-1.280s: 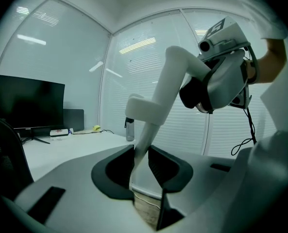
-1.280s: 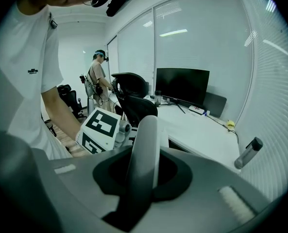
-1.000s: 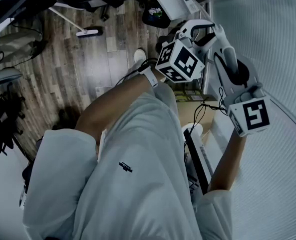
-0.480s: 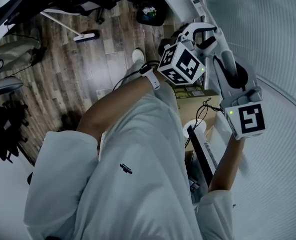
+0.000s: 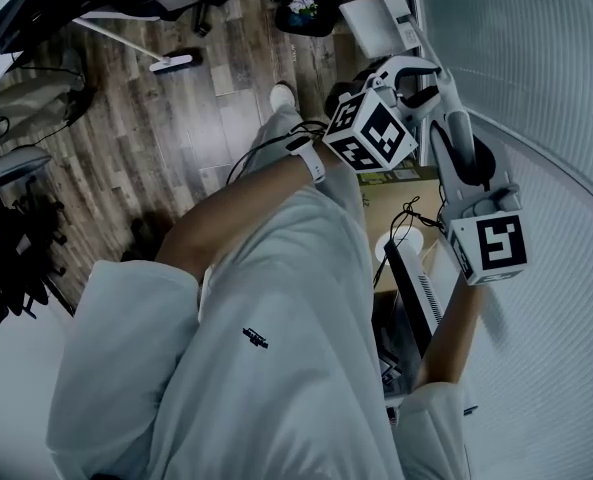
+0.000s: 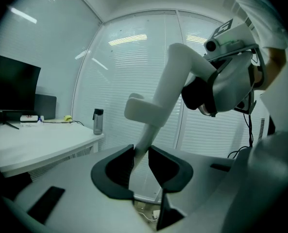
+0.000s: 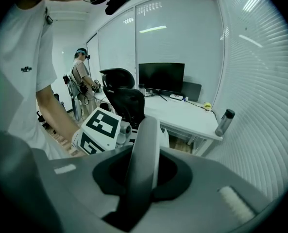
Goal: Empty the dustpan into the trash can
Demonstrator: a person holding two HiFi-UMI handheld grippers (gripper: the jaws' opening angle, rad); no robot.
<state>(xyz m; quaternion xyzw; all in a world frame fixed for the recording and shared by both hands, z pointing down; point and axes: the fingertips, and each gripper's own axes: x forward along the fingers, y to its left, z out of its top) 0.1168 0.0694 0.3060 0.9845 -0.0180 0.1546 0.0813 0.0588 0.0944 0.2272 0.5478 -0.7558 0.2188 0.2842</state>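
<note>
- Your left claw (image 6: 140, 153) is clamped on the thin shaft (image 6: 144, 142) of the white plastic long-handled dustpan (image 5: 376, 23).
- Your right claw (image 7: 143, 171) is clamped on its thicker grip (image 7: 146, 144).
- The pan sits near the black round trash can (image 5: 306, 13), not over it.

Bare wood floor (image 5: 146, 168) open at left; blinds (image 5: 536, 88) close at right, cardboard box (image 5: 386, 208) at their foot.
</note>
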